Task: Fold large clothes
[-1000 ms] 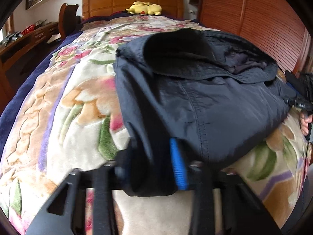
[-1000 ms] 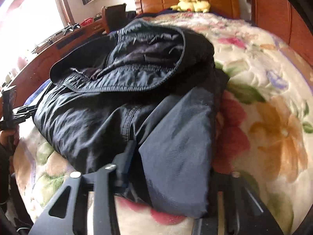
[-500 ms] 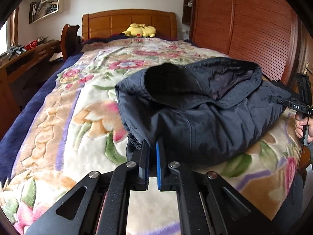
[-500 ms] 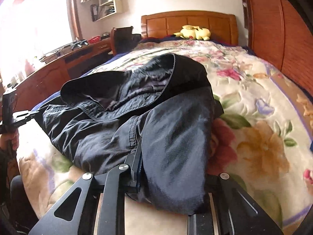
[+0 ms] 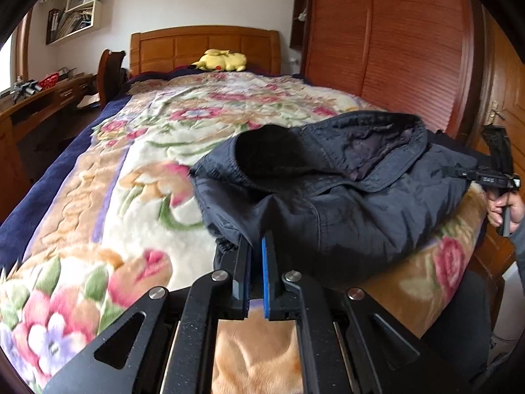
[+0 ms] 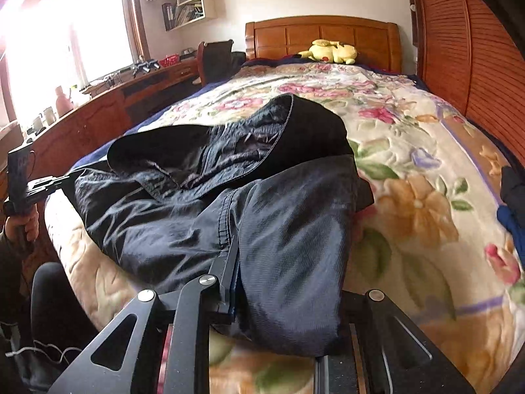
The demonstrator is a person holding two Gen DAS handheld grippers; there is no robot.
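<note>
A dark navy hooded jacket [image 5: 344, 203] lies bunched on the floral blanket [image 5: 137, 170] at the foot of the bed, hood open toward the headboard. My left gripper [image 5: 256, 246] is shut on a pinch of the jacket's near hem. In the right wrist view the jacket [image 6: 197, 213] drapes over my right gripper [image 6: 239, 262], which is shut on a fold of it; the right finger is hidden under cloth. Each gripper also shows in the other's view: the right one [image 5: 492, 177] and the left one [image 6: 36, 187], both at the jacket's edges.
A yellow plush toy [image 5: 221, 60] lies by the wooden headboard [image 5: 203, 47]. A wooden wardrobe [image 5: 393, 49] runs along the bed's right side, a desk [image 6: 108, 101] with clutter along the left. Dark clothes [image 6: 512, 197] lie at the blanket's right edge.
Both grippers have closed on the jacket's near edge and pulled back and up. The jacket has slid toward the foot of the bed, showing more blanket beyond it.
</note>
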